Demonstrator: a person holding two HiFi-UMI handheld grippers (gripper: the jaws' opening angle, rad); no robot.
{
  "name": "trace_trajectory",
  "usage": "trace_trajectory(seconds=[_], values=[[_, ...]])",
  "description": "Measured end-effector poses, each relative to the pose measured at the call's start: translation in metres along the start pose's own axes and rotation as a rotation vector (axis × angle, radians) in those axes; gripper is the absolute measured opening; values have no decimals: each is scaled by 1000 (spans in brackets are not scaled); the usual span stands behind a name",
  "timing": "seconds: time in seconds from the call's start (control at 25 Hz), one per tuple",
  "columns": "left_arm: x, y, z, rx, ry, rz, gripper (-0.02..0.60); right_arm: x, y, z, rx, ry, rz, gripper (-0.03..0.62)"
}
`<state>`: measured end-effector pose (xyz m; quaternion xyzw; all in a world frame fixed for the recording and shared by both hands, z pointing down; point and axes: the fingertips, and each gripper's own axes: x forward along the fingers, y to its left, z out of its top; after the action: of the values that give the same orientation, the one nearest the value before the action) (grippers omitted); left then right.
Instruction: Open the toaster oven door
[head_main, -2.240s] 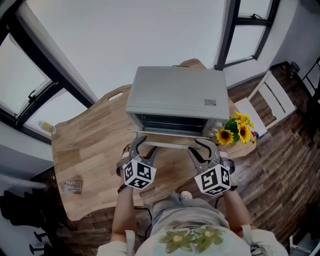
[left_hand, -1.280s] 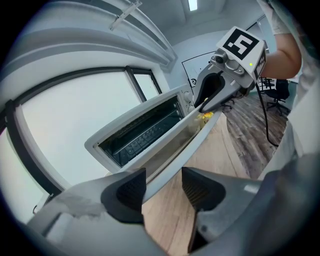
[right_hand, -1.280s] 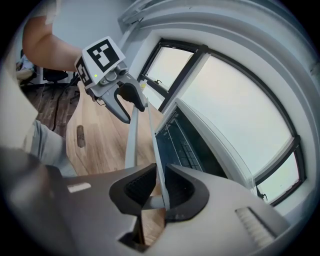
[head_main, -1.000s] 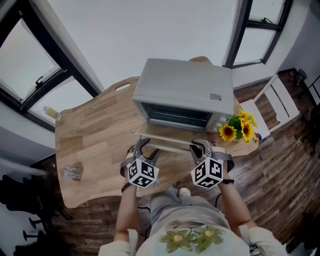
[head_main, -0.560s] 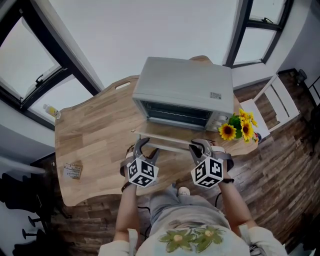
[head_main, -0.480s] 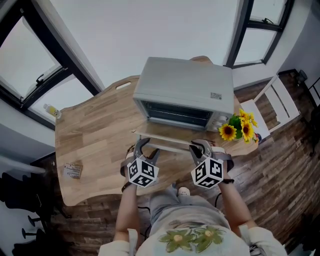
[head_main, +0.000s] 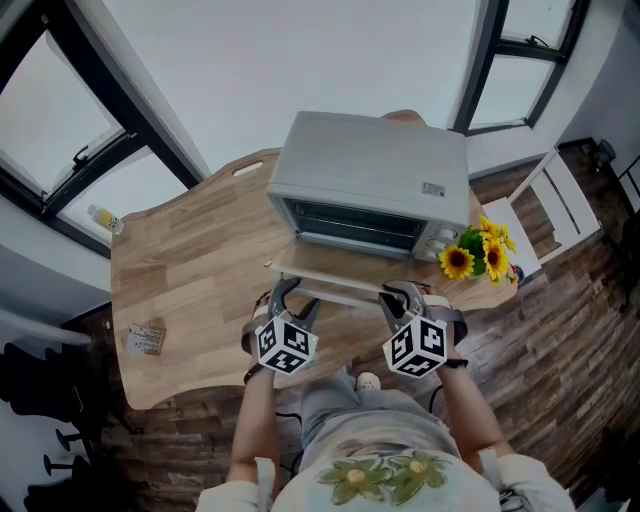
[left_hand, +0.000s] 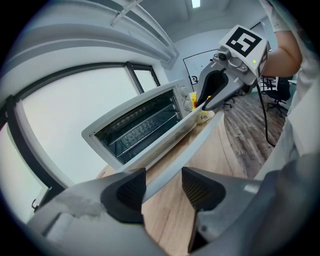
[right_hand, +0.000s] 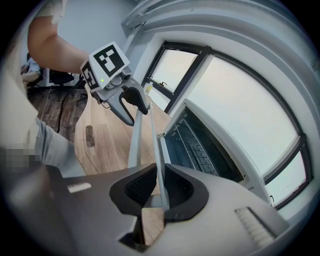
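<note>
The grey toaster oven (head_main: 370, 170) stands on the wooden table (head_main: 190, 270) with its door (head_main: 335, 270) folded down flat toward me. The door's handle bar (head_main: 345, 292) runs along its near edge. My left gripper (head_main: 290, 287) is at the bar's left end. In the left gripper view the handle (left_hand: 185, 150) passes between the jaws of this gripper (left_hand: 164, 187), which stand apart, with wood showing beside the bar. My right gripper (head_main: 405, 290) holds the right end. In its own view the right gripper (right_hand: 159, 187) has its pads pressed on the thin handle (right_hand: 155, 140). The dark oven cavity (right_hand: 200, 147) lies open.
Yellow sunflowers (head_main: 470, 258) stand right of the oven by the table's edge. A small packet (head_main: 147, 338) lies at the table's near left, and a bottle (head_main: 104, 217) sits on the window sill. A white chair (head_main: 545, 200) is at the far right.
Over the last second both grippers and the door stay where they were. Two seconds ago the head view sat slightly lower and more to the left.
</note>
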<state>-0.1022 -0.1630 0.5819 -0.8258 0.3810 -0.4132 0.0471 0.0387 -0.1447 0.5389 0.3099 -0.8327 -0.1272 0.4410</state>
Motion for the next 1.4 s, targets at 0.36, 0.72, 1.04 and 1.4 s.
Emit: trace_trajectory(seconds=[0.36, 0.72, 1.04, 1.4], values=[[0, -7, -8, -6, 13, -12, 235, 1, 10, -3, 9, -1, 26, 51], [1, -14, -16, -14, 22, -29, 235, 2, 19, -7, 25, 2, 43, 52], [3, -20, -24, -20, 27, -53, 235, 4, 28, -10, 42, 13, 52, 58], [4, -25, -30, -23, 28, -67, 235, 6, 35, -13, 49, 29, 56, 61]])
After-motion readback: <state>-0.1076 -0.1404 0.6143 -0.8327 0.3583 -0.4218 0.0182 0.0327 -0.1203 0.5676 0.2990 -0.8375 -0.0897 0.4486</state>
